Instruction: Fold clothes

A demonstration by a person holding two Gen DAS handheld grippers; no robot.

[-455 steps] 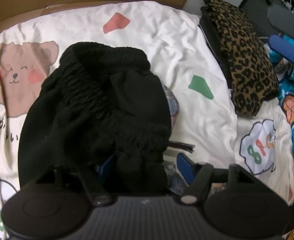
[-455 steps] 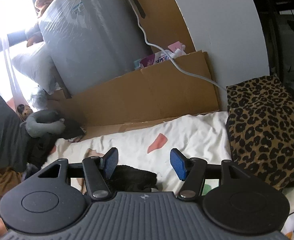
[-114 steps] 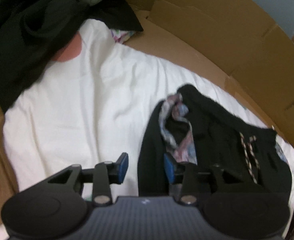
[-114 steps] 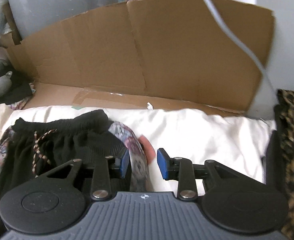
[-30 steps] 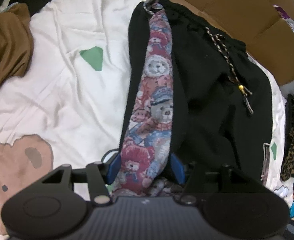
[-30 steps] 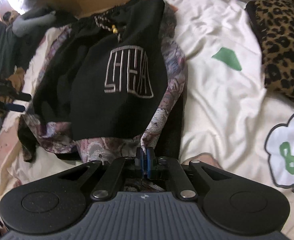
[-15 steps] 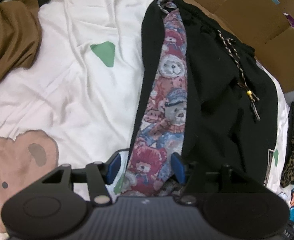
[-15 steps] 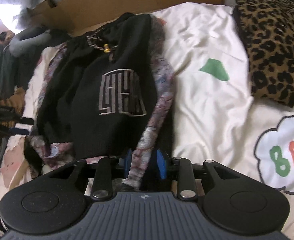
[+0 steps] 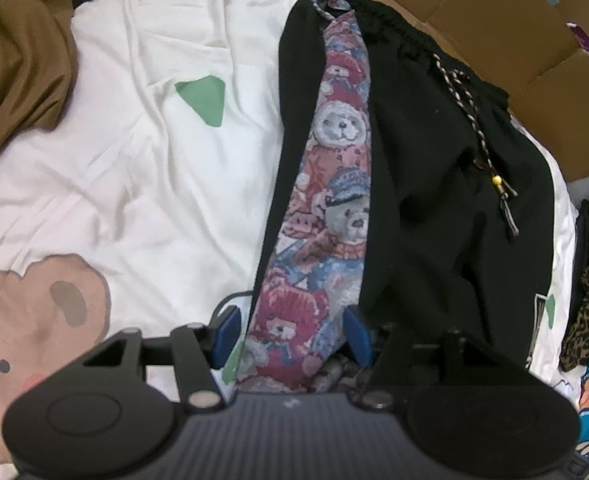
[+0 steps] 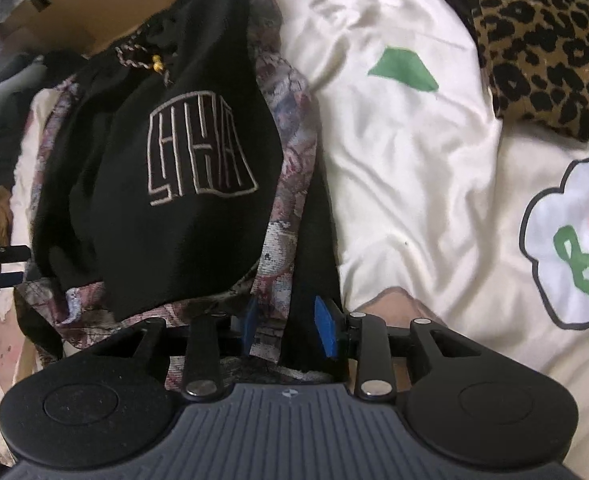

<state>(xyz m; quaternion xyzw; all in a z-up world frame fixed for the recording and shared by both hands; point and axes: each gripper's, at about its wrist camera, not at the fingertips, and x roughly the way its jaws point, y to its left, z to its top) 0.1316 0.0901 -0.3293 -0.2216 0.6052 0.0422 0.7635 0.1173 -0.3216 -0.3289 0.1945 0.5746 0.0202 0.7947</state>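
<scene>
Lying flat: black shorts (image 9: 434, 184), bear-print side stripe (image 9: 326, 200), braided drawstring (image 9: 470, 108)

Dim, soft indoor light, slight blur, strong fisheye bending at edges, bright glare top-left in right view.

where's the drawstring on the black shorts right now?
Left wrist view, upper right: the drawstring hangs from the waistband down the front of the black shorts, right of the teddy-bear stripe and just below the cardboard.
</scene>
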